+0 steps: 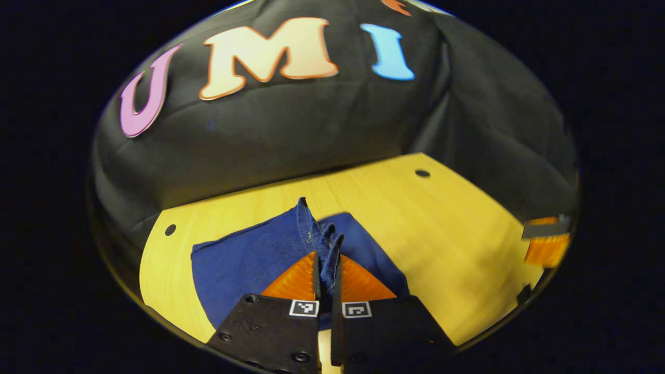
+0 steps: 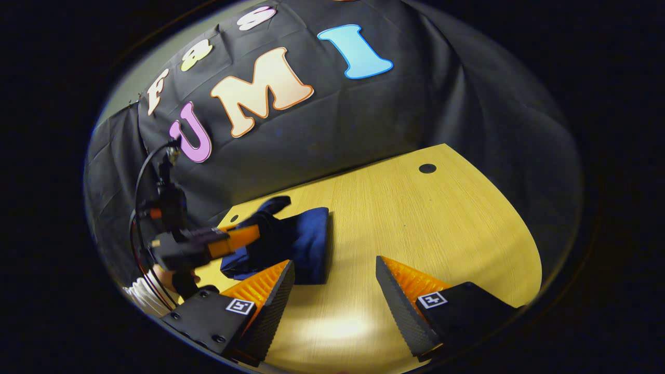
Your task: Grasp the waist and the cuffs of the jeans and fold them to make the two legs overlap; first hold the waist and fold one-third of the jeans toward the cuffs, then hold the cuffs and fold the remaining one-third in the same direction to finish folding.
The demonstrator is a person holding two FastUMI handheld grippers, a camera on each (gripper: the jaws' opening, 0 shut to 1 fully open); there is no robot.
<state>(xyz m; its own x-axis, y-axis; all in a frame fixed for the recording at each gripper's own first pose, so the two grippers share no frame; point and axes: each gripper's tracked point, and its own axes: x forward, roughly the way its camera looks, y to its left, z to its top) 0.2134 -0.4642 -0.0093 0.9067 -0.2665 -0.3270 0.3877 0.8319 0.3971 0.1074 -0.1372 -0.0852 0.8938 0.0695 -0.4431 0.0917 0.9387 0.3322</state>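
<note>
Wooden table (image 1: 457,228) runs back to the booth's black cloth wall. On it, in the left gripper view, the left gripper (image 1: 327,270) has its fingers pressed together on a bunched fold of the blue jeans (image 1: 244,259), lifting that edge above the rest, which lies flat on the table just behind. In the right gripper view, the right gripper (image 2: 335,283) has its fingers spread wide over bare wood, with the jeans just beyond its left finger
</note>
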